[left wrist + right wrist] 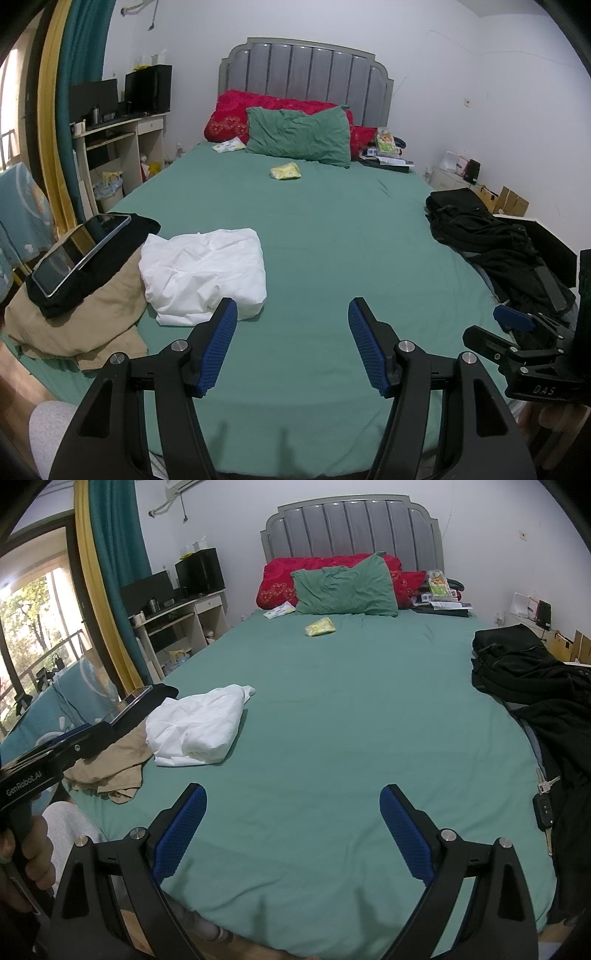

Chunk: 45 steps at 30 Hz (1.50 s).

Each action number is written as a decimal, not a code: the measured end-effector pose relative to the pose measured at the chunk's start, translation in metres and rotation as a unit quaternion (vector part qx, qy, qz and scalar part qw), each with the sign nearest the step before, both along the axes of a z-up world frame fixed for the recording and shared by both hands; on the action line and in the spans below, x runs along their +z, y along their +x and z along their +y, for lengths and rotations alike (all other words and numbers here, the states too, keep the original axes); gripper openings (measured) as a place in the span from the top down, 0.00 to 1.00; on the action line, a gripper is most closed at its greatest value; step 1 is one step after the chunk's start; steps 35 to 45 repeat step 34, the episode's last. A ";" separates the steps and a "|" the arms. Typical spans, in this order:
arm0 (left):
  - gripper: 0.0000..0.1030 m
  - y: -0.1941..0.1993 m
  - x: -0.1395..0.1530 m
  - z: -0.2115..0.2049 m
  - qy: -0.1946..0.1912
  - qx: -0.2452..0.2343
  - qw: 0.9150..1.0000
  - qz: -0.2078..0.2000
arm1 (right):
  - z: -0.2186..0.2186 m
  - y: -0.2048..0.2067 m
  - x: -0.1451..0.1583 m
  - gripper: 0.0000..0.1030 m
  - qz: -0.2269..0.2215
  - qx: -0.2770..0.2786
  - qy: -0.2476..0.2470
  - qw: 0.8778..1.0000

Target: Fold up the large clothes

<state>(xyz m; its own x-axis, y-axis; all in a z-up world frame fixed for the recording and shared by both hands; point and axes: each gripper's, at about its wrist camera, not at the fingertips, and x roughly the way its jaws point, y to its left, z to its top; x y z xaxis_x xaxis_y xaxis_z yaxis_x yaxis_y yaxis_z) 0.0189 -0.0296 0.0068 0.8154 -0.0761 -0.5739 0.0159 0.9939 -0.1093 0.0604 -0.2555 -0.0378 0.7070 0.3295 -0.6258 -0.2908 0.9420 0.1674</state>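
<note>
Left wrist view is showing the left gripper (293, 314) hanging over the near end of the bed (332, 240), its blue pads spread wide with nothing between them, while a folded white garment (203, 273) is lying just beyond its left finger, beside a tan garment (85, 325) carrying a black cloth and a tablet (79, 254). Right wrist view is showing the right gripper (293, 801) likewise gaping and empty above bare sheet, with a heap of black clothes (535, 686) sitting along the bed's right edge, keys (545, 805) lying against it.
</note>
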 end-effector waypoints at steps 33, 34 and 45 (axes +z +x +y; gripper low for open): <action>0.36 0.007 -0.002 0.012 0.003 -0.021 1.000 0.003 | 0.007 -0.003 -0.006 0.09 0.008 0.004 -0.002 1.000; 0.36 0.008 -0.003 0.013 -0.001 -0.024 1.000 0.004 | 0.008 0.000 -0.008 0.09 0.009 0.006 -0.003 1.000; 0.36 0.008 -0.003 0.013 -0.001 -0.024 1.000 0.004 | 0.008 0.000 -0.008 0.09 0.009 0.006 -0.003 1.000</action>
